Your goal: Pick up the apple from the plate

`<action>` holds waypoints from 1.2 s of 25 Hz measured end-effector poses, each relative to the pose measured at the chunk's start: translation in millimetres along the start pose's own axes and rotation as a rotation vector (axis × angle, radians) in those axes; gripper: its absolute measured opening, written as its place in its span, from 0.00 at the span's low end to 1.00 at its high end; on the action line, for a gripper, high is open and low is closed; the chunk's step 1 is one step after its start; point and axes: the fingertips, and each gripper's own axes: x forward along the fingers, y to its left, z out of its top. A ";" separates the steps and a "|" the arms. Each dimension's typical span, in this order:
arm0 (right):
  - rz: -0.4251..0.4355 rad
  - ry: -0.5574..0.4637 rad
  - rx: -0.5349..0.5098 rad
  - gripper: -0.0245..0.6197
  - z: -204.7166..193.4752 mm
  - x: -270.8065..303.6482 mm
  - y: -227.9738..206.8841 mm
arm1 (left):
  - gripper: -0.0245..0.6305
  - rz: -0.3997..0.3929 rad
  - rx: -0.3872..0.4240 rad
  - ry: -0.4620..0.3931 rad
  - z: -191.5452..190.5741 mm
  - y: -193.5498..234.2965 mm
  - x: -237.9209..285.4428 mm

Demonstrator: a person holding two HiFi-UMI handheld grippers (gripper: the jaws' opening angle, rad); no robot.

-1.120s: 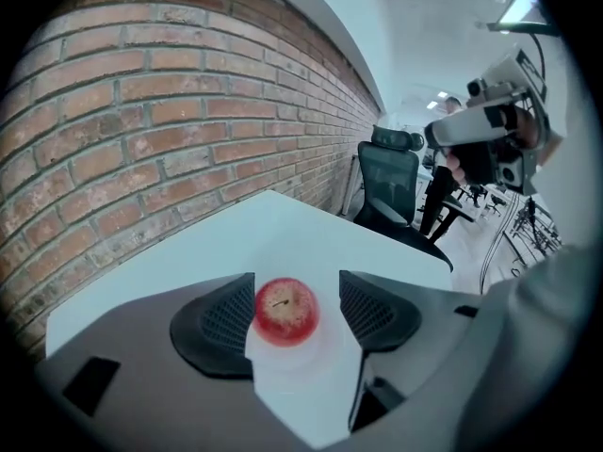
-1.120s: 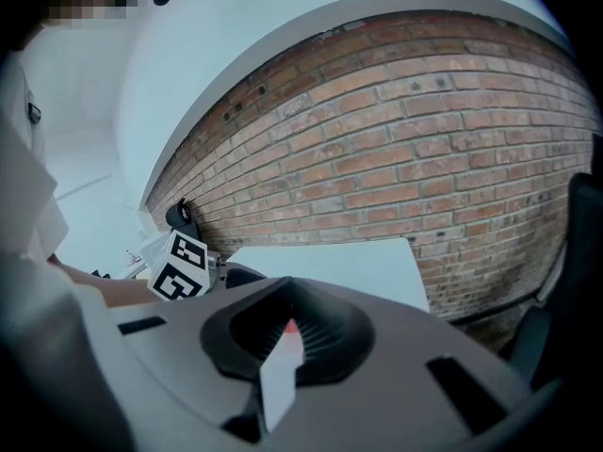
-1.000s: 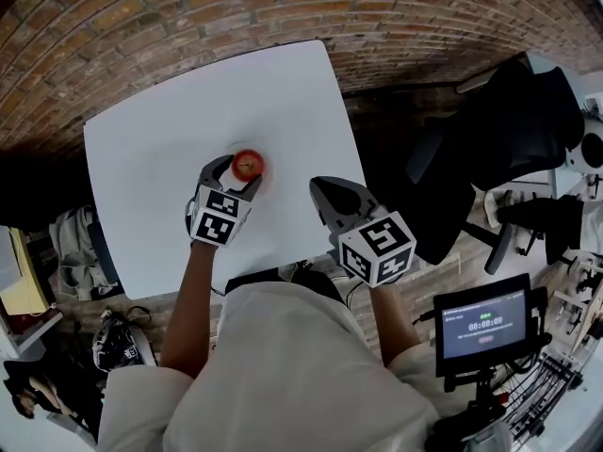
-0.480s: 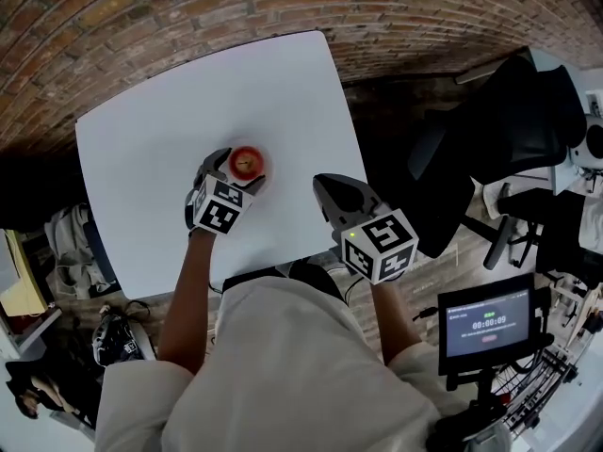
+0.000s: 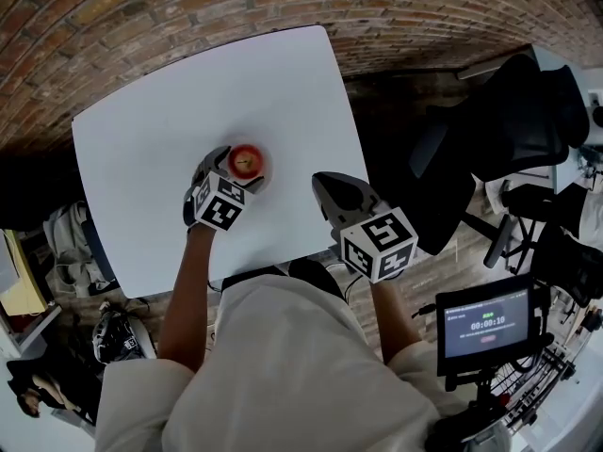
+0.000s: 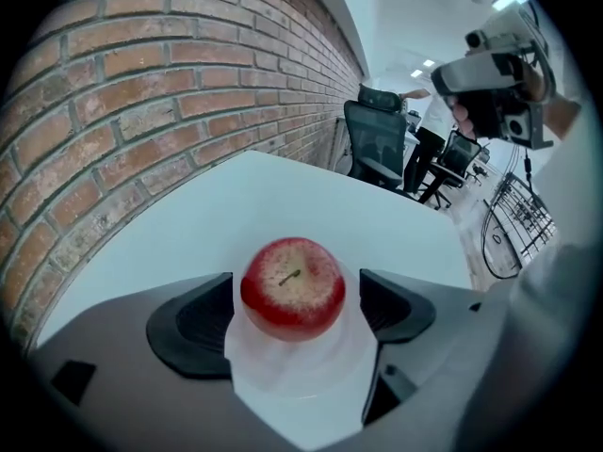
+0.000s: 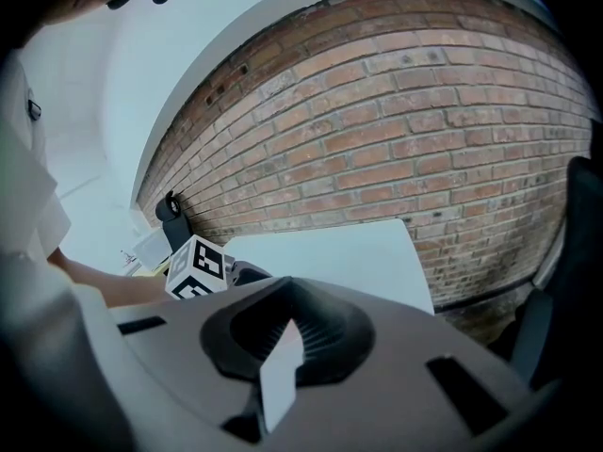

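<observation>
One apple, one plate, one white table, one monitor.

Table: in front of me, its far edge against the brick wall.
Plate: on the table, toward my side of its middle.
Apple: on the plate.
My left gripper: jaws opening, one on each side of the apple, which sits between them unpressed.
My right gripper: right of the apple, apart from it, by the table's right edge.
Chair: on the floor, right of the table.
Screen: at my right, nearer than the chair.
</observation>
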 end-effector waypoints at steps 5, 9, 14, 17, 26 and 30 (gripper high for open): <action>-0.006 -0.005 0.000 0.04 0.9 -1.2 -3.5 | 0.66 0.005 0.018 0.029 -4.9 -1.5 5.0; -0.007 -0.003 0.004 0.04 -1.3 -2.1 -4.9 | 0.66 0.015 0.020 0.038 -6.7 0.6 9.1; -0.007 -0.002 0.009 0.04 -2.8 -3.0 -6.1 | 0.66 0.018 0.030 0.050 -10.1 1.2 14.2; -0.009 -0.004 0.011 0.04 -2.8 -3.9 -7.5 | 0.66 0.025 0.026 0.047 -10.9 1.7 15.3; -0.003 -0.001 0.016 0.04 -4.6 -4.6 -6.7 | 0.66 0.038 -0.016 0.012 -9.1 4.3 16.3; -0.002 -0.002 0.013 0.04 -3.7 -5.5 -6.4 | 0.66 0.062 -0.017 0.019 -11.7 7.5 16.5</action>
